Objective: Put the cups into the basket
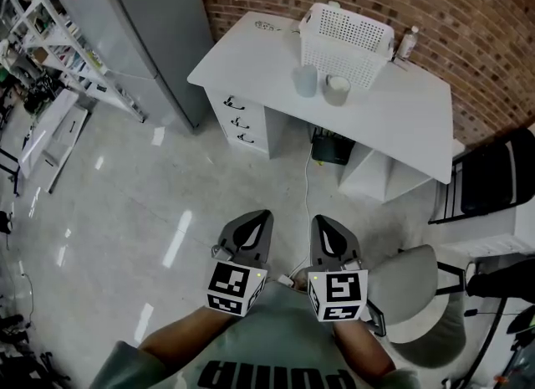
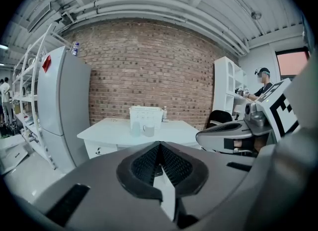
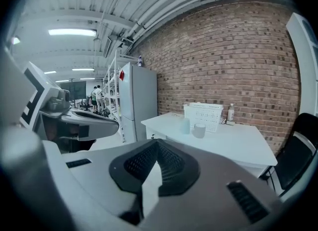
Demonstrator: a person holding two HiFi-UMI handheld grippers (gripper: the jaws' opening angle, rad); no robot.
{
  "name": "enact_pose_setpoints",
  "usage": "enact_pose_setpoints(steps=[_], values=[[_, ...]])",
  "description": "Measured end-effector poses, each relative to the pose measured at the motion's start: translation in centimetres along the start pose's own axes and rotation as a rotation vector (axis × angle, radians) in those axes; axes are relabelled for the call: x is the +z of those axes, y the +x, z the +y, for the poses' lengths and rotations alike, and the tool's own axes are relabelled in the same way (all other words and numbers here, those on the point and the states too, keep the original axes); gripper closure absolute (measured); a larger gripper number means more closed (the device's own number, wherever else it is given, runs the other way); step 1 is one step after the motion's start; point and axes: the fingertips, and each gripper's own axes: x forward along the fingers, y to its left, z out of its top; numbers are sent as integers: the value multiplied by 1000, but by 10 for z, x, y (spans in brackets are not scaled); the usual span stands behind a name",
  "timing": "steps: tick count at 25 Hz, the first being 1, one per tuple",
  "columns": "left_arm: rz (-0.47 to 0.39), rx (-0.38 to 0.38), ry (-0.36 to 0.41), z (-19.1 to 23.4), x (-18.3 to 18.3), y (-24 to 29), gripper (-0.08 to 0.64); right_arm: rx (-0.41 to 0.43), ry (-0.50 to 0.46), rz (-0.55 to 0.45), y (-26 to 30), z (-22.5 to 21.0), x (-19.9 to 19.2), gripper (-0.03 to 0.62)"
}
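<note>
Cups (image 1: 305, 80) (image 1: 338, 89), two, by one basket (image 1: 347, 32)

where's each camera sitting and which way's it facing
Head view: on the person's head, steeply down at floor and desk; shows forearms, left gripper, right gripper.
Left gripper view: on left gripper, along its shut jaws toward the desk; right gripper at right.
Right gripper view: on right gripper, along its shut jaws; left gripper at left.
Shared: all show basket, blue cup, white cup.
</note>
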Motion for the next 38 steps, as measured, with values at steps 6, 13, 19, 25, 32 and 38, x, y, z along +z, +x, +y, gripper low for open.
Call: enact_pose_setpoints(steps=[6, 13, 19, 25, 32, 38], values=[[-6, 19, -10, -22, 3, 10, 557, 32, -26, -3, -10, -17, 1, 580], [-22, 57, -25, -60, 6, 28, 557, 56, -47, -15, -29, -60, -4, 580], [-15, 73, -6, -76, 10, 40, 557, 71, -33, -17, -29, -81, -7, 580], [-18, 62, 36, -59, 21, 62, 557, 61, -23, -15, -4, -90, 0, 580], [-22, -2, 10, -19, 39, 110, 557, 6, -22, 20, 47, -103, 21, 580], [-18, -46, -1, 18, 52, 149, 557, -52, -10, 42, 92, -114, 38, 580]])
